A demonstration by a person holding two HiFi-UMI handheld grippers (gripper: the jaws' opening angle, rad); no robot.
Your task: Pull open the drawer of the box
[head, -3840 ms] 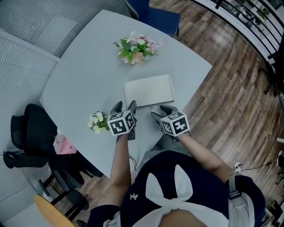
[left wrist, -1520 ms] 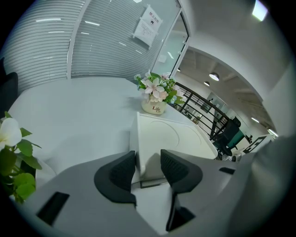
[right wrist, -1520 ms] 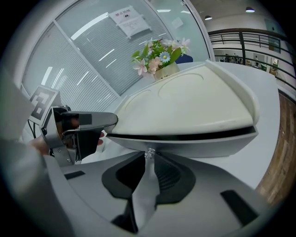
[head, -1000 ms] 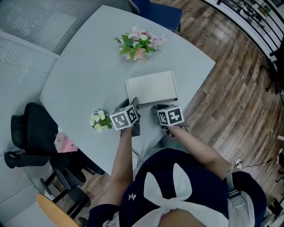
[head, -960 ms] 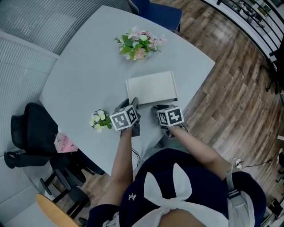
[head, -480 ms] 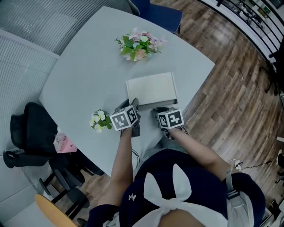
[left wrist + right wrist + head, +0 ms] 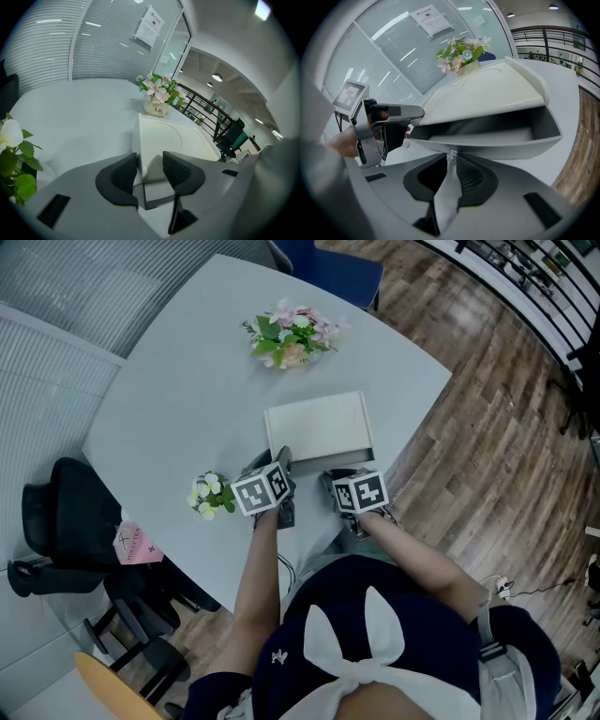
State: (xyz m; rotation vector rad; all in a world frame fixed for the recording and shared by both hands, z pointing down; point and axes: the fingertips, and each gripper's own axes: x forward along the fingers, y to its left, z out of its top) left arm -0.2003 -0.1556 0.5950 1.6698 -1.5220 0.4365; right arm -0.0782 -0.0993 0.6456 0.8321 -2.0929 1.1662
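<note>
Box (image 7: 317,426): white, flat, rigid, judged light; liable to slide on smooth pale table (image 7: 169,418). Drawer (image 7: 487,136) partly out of box front, toward person. Hold point: small clear knob (image 7: 451,155) at drawer front centre; tiny, likely slippery. Right gripper (image 7: 451,162) pinched on knob. Left gripper (image 7: 150,163) clamped on box near-left corner, bracing it. Flower pot (image 7: 289,334) beyond box. Wood floor (image 7: 487,446) right of box.

Left gripper (image 7: 150,165): jaws squeeze the box (image 7: 164,138) corner.
Right gripper (image 7: 451,164): jaws pinch the knob (image 7: 451,155).
Arms (image 7: 251,577): bare, stretched forward, side by side.
</note>
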